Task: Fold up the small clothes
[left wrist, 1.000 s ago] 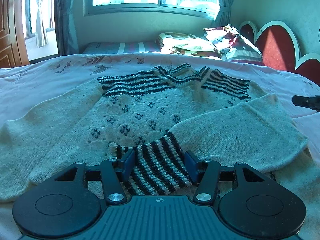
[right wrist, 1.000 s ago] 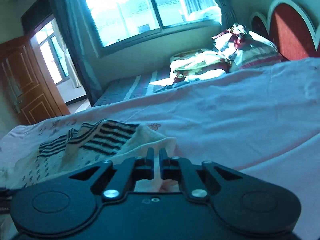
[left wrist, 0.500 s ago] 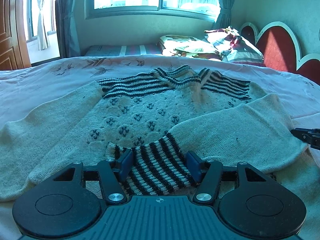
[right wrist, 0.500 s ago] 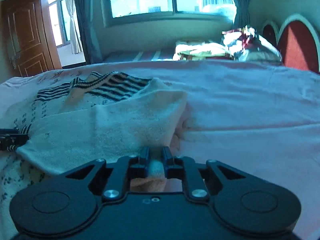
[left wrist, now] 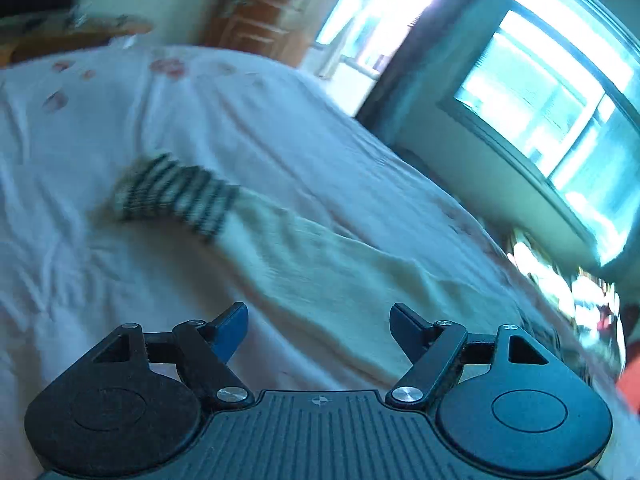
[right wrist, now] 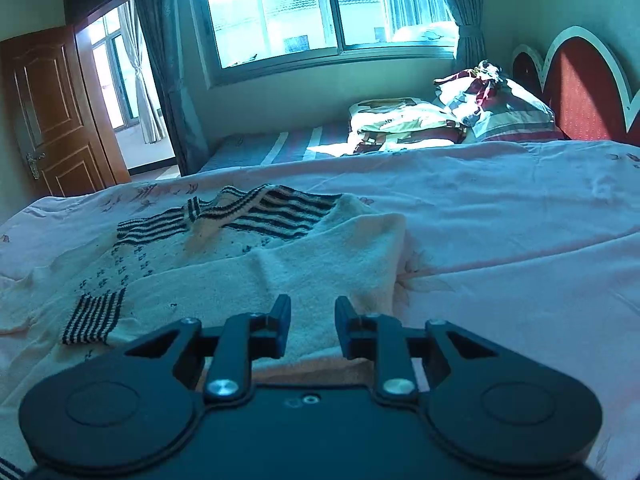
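A small cream knit sweater (right wrist: 248, 256) with navy stripes at the collar and cuffs lies on the pink bedsheet (right wrist: 500, 220). Its right sleeve (right wrist: 320, 280) is folded across the body, striped cuff (right wrist: 94, 314) resting near the hem. My right gripper (right wrist: 310, 320) is open and empty just above the folded sleeve. In the blurred, tilted left wrist view the other sleeve (left wrist: 340, 276) lies stretched out flat, ending in its striped cuff (left wrist: 176, 196). My left gripper (left wrist: 318, 328) is open and empty over that sleeve's near part.
A second bed with pillows and folded bedding (right wrist: 440, 120) stands under the window (right wrist: 320, 8). A red headboard (right wrist: 580, 88) is at the right. A wooden door (right wrist: 52, 112) stands open at the left.
The left gripper let go of the striped cuff, opened wide and swung left toward the other sleeve. The right gripper released the folded sleeve edge and opened.
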### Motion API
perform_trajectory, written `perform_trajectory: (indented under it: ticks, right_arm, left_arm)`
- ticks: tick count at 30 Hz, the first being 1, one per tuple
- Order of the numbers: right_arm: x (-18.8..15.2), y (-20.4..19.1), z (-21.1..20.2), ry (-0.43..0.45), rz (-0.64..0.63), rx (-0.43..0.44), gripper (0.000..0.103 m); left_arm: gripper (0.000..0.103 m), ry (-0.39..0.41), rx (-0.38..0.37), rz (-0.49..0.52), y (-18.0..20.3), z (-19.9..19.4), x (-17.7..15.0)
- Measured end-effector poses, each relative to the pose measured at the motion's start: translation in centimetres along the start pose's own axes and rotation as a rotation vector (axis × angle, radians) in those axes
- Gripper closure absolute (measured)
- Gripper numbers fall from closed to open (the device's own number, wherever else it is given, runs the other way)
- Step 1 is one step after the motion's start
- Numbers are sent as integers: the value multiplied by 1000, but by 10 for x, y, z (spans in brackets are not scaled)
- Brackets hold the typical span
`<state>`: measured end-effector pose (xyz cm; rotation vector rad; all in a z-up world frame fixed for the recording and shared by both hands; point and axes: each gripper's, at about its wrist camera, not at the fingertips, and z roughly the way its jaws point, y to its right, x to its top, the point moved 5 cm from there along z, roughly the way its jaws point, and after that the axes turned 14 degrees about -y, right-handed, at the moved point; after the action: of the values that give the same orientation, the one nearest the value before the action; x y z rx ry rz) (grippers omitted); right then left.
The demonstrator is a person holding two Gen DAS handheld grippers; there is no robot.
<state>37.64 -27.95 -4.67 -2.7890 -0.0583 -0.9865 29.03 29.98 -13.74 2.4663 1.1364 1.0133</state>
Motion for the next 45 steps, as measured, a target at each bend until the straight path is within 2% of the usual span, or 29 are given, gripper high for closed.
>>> perform_trajectory:
  ticks: [1,3,7,8,9,10,11,12,13,15,17,19,20,24,27,32,36,40,41,42,43,44,45]
  right_arm:
    - [-2,-3,-3,-4,10,-5,78]
    - [-5,-13,-10,-7,24,-15,78]
    - [-8,-38,-24,3,20,-34,78]
    - [-9,-43,-26,5,21,-34,78]
    - [-9,-48,-28,8,23,-35,78]
    - [-9,-52,-30,11,25,-36,78]
    - [-8,-57,-32,14,28,-36,78]
    - [-9,-60,-33,17,30,-35,78]
    - [-9,-63,-35,20,32,-35,78]
    - [-10,-68,-37,24,35,-34,78]
    - [-12,-68,-41,29,44,-31,78]
    - [-14,-65,-44,35,50,-31,78]
    - [-16,-63,-46,37,56,-34,78]
    - [-23,-47,-52,38,86,-40,78]
    - [-28,-31,-57,42,111,-49,78]
    - [-38,4,-63,33,186,-48,78]
    - [-44,29,-66,30,241,-41,78]
    - [-46,44,-60,19,291,17,72]
    - [-45,46,-57,16,303,43,64]
    - [-42,45,-54,14,313,75,61]
    - [-39,42,-50,14,319,103,55]
    - [-35,37,-46,14,323,144,52]
    - [-31,30,-42,13,324,184,50]
  left_arm:
    - [26,3,-10,-76,-21,2,9]
    - [27,16,-92,-179,-49,8,22]
    - [27,22,-162,-269,-64,23,39]
    - [31,29,-176,-293,-69,26,43]
    - [38,31,-167,-310,-73,29,45]
    - [59,28,-142,-315,-76,32,47]
    - [88,15,-101,-318,-82,37,51]
    - [96,-2,-77,-317,-88,42,53]
    - [96,-3,-105,-306,-92,45,55]
    - [99,-13,-84,-227,-85,44,59]
    - [99,6,-87,-142,-66,35,61]
    - [99,17,-144,-68,-37,27,57]
    - [99,11,-171,9,-14,22,53]
    - [99,-22,-256,300,90,21,12]
    - [99,-86,-316,466,169,30,-32]
    - [99,-198,-345,632,265,58,-105]
    - [99,-254,-332,696,312,61,-155]
    - [99,-325,-302,767,326,69,-196]
    - [99,-322,-283,796,325,66,-206]
    - [95,-300,-268,824,324,65,-209]
    - [70,-287,-281,849,323,59,-209]
    - [33,-279,-311,863,322,50,-209]
    - [24,-238,-328,869,318,37,-205]
